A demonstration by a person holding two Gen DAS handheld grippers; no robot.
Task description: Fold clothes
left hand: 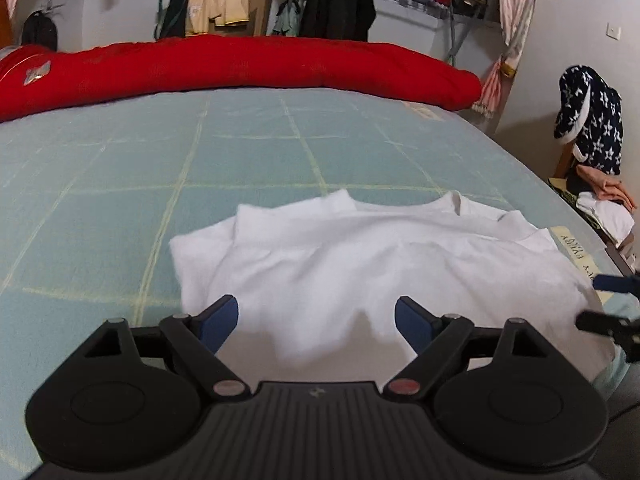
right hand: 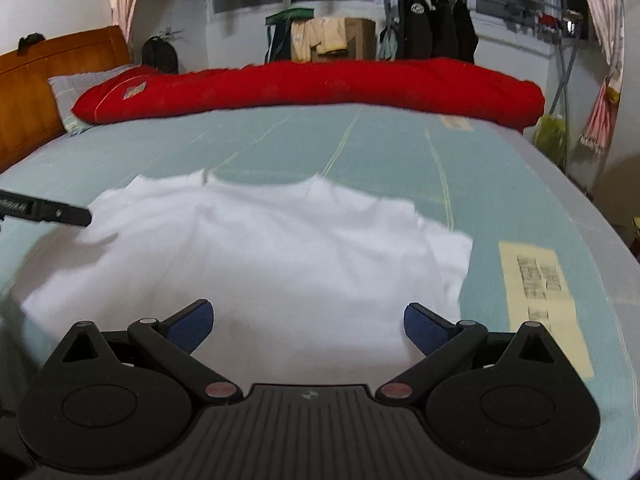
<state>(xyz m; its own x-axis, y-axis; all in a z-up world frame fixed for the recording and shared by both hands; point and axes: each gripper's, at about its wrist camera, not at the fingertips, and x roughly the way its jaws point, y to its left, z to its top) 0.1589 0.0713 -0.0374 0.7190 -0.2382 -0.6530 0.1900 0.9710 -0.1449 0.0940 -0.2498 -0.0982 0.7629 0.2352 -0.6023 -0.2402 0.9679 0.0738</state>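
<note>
A white T-shirt [left hand: 360, 256] lies spread on the pale blue bed sheet [left hand: 160, 160], neckline away from me, sleeves partly tucked in. My left gripper [left hand: 316, 316] hovers over the shirt's near hem, its blue pads wide apart with nothing between them. In the right wrist view the same shirt [right hand: 260, 248] fills the middle, and my right gripper [right hand: 308, 320] stands open above its near edge, holding nothing. The right gripper's fingers [left hand: 612, 284] show at the right edge of the left view; one left finger [right hand: 48, 212] pokes in at the left of the right view.
A rolled red quilt [right hand: 312, 88] lies across the far side of the bed. A wooden headboard [right hand: 32, 92] stands at the left. A chair with a star-patterned garment [left hand: 592, 128] and folded clothes [left hand: 604, 204] stands beside the bed. Clothes racks [right hand: 432, 28] line the back wall.
</note>
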